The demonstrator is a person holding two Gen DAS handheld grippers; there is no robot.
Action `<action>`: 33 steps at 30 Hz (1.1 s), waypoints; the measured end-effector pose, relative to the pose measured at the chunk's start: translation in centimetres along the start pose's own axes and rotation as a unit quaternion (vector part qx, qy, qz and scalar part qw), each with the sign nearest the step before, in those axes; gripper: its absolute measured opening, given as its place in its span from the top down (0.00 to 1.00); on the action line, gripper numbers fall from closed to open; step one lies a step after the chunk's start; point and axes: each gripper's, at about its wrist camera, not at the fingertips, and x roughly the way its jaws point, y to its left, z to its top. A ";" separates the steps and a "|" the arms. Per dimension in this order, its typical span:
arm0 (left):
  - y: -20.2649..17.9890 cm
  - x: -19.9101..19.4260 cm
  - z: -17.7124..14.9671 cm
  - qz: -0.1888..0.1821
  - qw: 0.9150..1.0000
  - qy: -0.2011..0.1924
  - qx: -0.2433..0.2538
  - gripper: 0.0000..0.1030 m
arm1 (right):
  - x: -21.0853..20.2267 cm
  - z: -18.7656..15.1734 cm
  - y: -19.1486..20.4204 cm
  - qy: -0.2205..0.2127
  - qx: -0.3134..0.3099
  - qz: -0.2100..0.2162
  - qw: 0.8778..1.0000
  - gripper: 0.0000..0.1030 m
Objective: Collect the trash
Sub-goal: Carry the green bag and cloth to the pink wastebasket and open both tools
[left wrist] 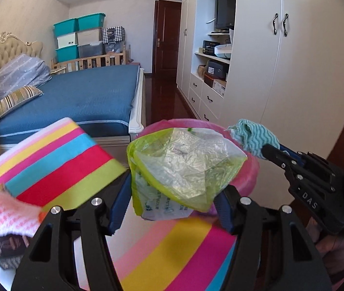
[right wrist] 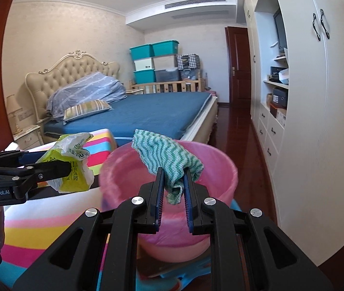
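My left gripper point(left wrist: 172, 194) is shut on a crumpled yellow-green plastic bag point(left wrist: 184, 165), held up beside the pink trash bin point(left wrist: 247, 169). In the right wrist view the left gripper point(right wrist: 70, 167) shows at the left, with the plastic bag point(right wrist: 72, 162) in it, just left of the bin's rim. My right gripper point(right wrist: 174, 189) is shut on a green-and-white wavy cloth point(right wrist: 169, 160) and holds it over the open pink trash bin point(right wrist: 223, 169), which is lined with a pink bag. The right gripper point(left wrist: 264, 149) with the cloth point(left wrist: 252, 135) shows at the right of the left wrist view.
A rainbow-striped cloth covers the table point(left wrist: 58, 160) below both grippers. A pink-and-white cloth point(left wrist: 7, 215) and a dark packet point(left wrist: 4, 245) lie at its left. A bed with a blue cover point(right wrist: 162, 111) stands behind. White wardrobes point(right wrist: 317, 121) line the right wall.
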 end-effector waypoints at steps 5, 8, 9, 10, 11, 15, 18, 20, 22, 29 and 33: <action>-0.7 2.7 3.0 0.011 1.000 0.003 0.007 0.40 | 2.7 1.1 -1.6 0.016 0.008 -0.006 1.000 0.83; -0.5 4.1 4.2 0.002 1.000 0.002 -0.005 0.37 | 3.9 1.7 -2.1 0.014 0.007 -0.007 1.000 0.79; -0.4 4.5 4.4 -0.004 1.000 0.006 -0.009 0.34 | 4.1 1.7 -2.2 0.014 0.004 -0.006 1.000 0.79; -0.3 4.9 4.7 -0.004 1.000 0.009 -0.010 0.31 | 4.4 1.8 -2.3 0.016 0.000 -0.010 1.000 0.76; -0.3 5.2 4.9 0.001 1.000 0.008 -0.009 0.29 | 4.4 1.9 -2.3 0.016 -0.002 -0.013 1.000 0.68; 0.2 4.7 4.7 0.010 1.000 -0.013 -0.007 0.13 | 3.3 1.9 -3.0 -0.007 0.004 -0.013 1.000 0.34; 0.8 3.9 3.9 0.020 1.000 -0.017 -0.013 0.12 | 2.1 1.7 -3.2 -0.016 0.004 -0.020 1.000 0.34; 1.5 2.7 2.9 0.034 0.999 -0.027 -0.021 0.07 | 1.0 1.2 -3.1 -0.023 0.010 -0.018 1.000 0.34; 2.1 1.6 1.9 0.048 0.998 -0.035 -0.025 0.05 | 0.2 0.9 -2.8 -0.025 0.010 -0.019 0.999 0.34; 4.4 -2.0 -1.7 0.098 0.994 -0.038 -0.036 0.05 | -1.5 -0.7 -0.7 -0.012 0.013 -0.013 1.000 0.33; 5.2 -4.1 -4.2 0.107 0.993 -0.038 -0.041 0.05 | -2.0 -1.9 1.0 -0.004 0.032 0.007 0.999 0.33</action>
